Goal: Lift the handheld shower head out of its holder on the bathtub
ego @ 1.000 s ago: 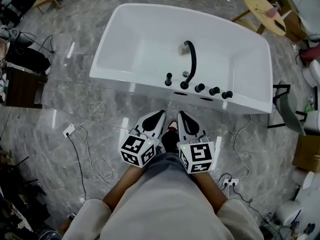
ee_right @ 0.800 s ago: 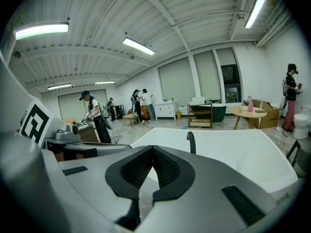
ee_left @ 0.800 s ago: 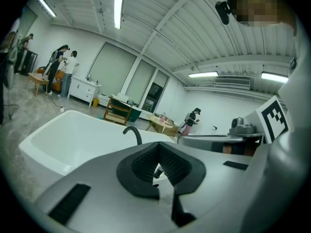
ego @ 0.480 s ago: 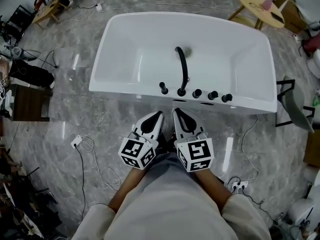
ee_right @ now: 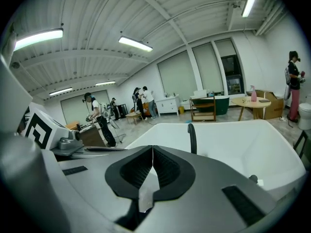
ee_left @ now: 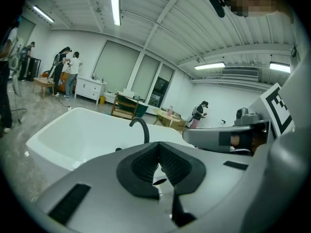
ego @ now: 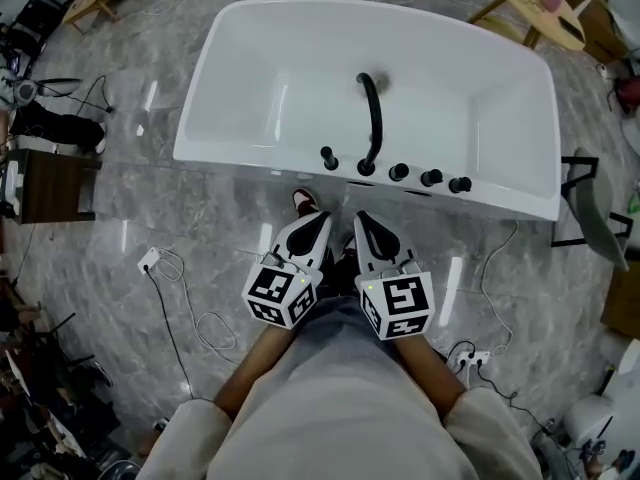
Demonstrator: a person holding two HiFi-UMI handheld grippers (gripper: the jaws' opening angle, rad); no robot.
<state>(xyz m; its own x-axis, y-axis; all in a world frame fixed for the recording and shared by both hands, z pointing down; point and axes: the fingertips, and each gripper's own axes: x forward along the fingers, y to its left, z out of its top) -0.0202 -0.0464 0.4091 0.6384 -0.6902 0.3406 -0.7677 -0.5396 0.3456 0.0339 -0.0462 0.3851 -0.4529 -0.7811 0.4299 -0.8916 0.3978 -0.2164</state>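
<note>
Both tongs hover side by side over the grey marble floor (ego: 200,238), pointing toward twelve o'clock at the white bathtub (ego: 250,118). The left gripper (ego: 320,221) has its jaws pressed together with nothing between them. The right gripper (ego: 362,219) is likewise closed and empty. A row of black fittings (ego: 431,178) lines the tub's near rim beside the curved spout (ego: 374,118). The handheld shower head (ego: 328,156) is probably the taller upright piece at the row's nine o'clock end, seated in its holder, well apart from both grippers.

The head view looks steeply down on the bathtub (ego: 250,98) from above. The 2 gripper views look forward across it from its near side, and all 3 views share its black spout (ee_left: 142,128).
</note>
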